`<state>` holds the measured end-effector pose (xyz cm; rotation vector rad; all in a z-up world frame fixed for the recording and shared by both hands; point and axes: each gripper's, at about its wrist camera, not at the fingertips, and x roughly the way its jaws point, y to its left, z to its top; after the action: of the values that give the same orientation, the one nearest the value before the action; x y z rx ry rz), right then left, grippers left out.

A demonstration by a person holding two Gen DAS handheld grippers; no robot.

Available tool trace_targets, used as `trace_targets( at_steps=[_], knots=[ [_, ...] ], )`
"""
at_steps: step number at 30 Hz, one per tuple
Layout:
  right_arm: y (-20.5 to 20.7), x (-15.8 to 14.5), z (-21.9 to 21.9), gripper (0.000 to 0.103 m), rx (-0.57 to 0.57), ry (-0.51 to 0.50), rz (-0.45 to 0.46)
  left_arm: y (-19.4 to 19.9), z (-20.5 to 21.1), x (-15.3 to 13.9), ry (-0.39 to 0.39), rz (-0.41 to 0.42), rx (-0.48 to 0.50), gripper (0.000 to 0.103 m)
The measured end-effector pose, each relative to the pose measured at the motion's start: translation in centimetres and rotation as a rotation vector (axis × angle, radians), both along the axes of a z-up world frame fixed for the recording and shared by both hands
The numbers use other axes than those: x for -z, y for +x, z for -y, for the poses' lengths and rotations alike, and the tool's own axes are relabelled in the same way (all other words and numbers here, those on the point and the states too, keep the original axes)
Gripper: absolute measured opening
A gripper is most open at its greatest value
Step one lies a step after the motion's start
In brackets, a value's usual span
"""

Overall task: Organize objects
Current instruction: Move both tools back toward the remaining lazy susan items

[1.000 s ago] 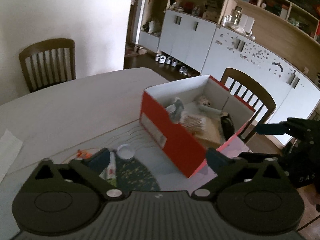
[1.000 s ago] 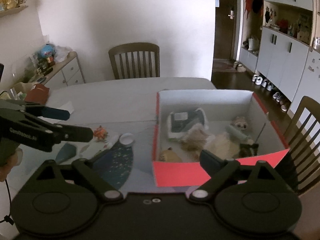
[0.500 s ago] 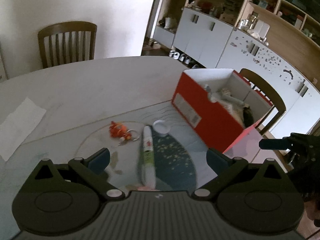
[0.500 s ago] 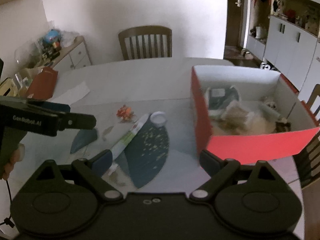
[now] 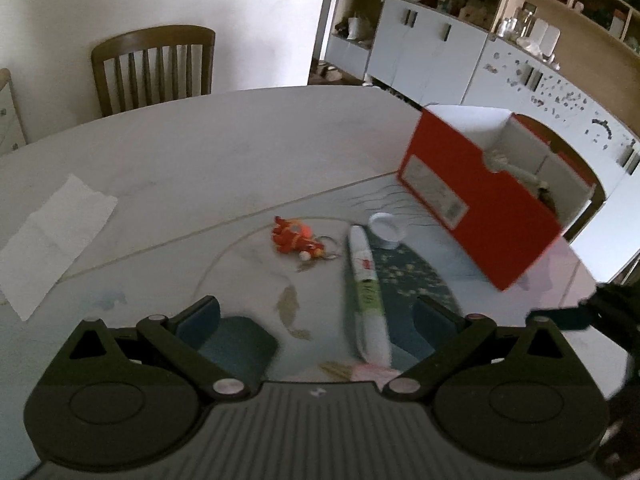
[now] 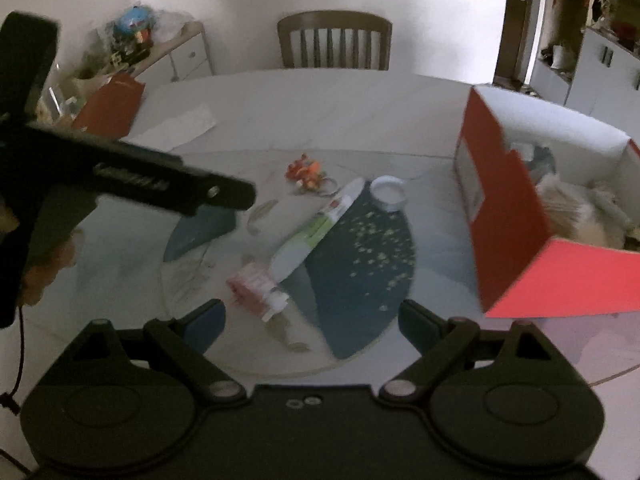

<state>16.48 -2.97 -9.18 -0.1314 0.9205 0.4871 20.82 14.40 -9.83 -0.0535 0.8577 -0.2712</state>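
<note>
Toothpaste tube [image 5: 366,288] is the nearest loose thing in the left wrist view: a long, smooth white tube with a green and red label, lying flat on the glossy printed mat of the round table [image 5: 208,152], its near end just ahead of our left gripper [image 5: 316,318]. We hold that claw's blue-padded fingers wide apart with nothing between them, tilted down over the mat, likely so it can straddle the tube. Just left of the tube's far end lies a small orange-red plush keychain [image 5: 294,236] with a metal ring; just right of it sits a shallow white round lid [image 5: 387,229]. Farther right stands the red cardboard box [image 5: 476,204], open-topped and white inside, already holding soft items, so we judge it the collecting place. A white paper sheet [image 5: 52,236] lies flat at far left.

From the right wrist view, the tube runs diagonally mid-table, and a crinkly pink packet [image 6: 256,288] touches its near end. Our right gripper [image 6: 312,320] is also spread wide and empty, hovering near the packet, while the left gripper reaches in from the left.
</note>
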Motion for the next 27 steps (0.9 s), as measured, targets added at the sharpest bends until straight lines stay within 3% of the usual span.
trace_targets(
  at_steps=[10, 16, 18, 27],
  knots=[
    [1.7, 3.0, -2.7, 0.088, -0.036, -0.038, -0.044, 4.5, -0.8, 3.1, 0.066, 0.004, -0.013, 0.103],
    [2.3, 3.8, -4.4, 0.088, -0.047, -0.046, -0.039, 6.3, -0.1, 3.8, 0.098, 0.023, 0.016, 0.103],
    [2.5, 4.1, -4.9, 0.081, -0.039, -0.037, -0.046, 6.8, 0.3, 4.0, 0.103, 0.03, 0.026, 0.103],
    [3.1, 5.1, -5.6, 0.078, -0.023, -0.023, -0.072, 8.9, 1.2, 5.4, 0.127, 0.025, 0.054, 0.103]
  ],
)
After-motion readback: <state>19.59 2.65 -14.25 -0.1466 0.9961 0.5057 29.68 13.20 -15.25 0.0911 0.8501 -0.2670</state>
